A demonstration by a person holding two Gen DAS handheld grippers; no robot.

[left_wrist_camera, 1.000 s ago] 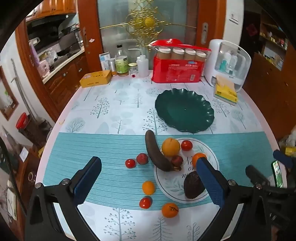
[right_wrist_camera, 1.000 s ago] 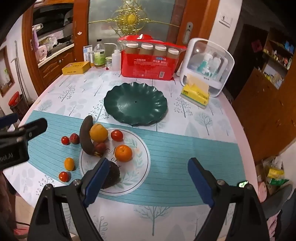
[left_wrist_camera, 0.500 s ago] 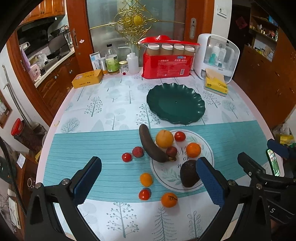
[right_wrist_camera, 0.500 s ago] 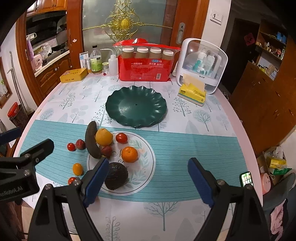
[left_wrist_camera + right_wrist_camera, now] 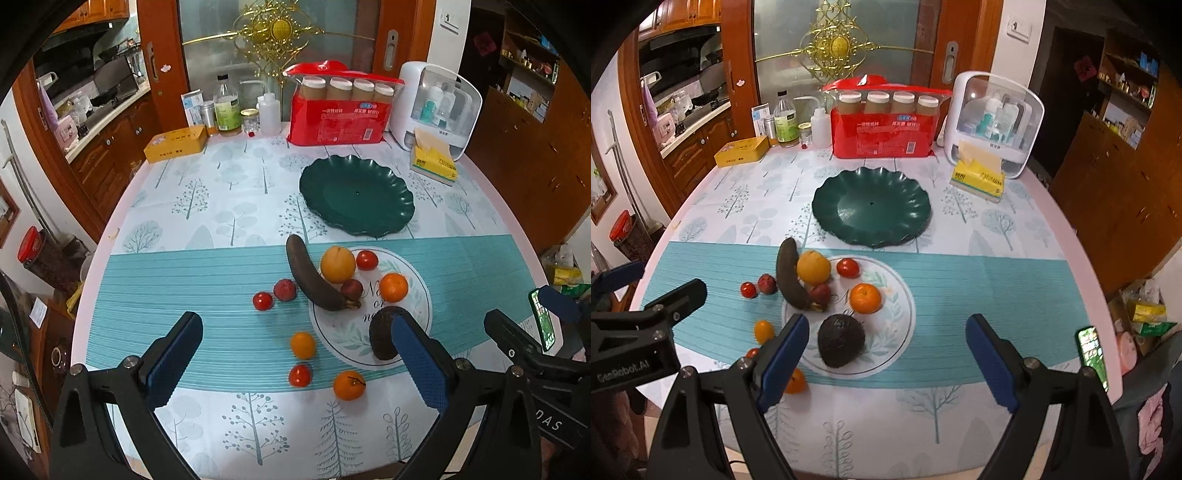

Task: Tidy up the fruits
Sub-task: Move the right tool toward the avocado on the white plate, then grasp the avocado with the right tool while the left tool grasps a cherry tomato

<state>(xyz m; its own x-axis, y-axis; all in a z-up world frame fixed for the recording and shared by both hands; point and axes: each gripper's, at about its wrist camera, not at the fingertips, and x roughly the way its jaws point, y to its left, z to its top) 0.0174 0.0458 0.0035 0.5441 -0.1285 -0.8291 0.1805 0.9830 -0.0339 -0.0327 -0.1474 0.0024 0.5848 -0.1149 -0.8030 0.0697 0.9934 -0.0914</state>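
Kitchen cupboards and a glass door stand behind the round bench (image 5: 229,184). Nearest its front edge, the left gripper (image 5: 295,362) and right gripper (image 5: 886,358) hover with jaws spread wide, pinching nothing. Beyond them loose oranges (image 5: 348,385) and tomatoes (image 5: 300,375) lie scattered beside a white plate (image 5: 901,317) holding an avocado (image 5: 841,340) and a dark banana (image 5: 314,280); the green plate (image 5: 871,206) farther back is bare. Round fruit could roll away if nudged. Compared with a second ago, both cameras sit higher and farther back.
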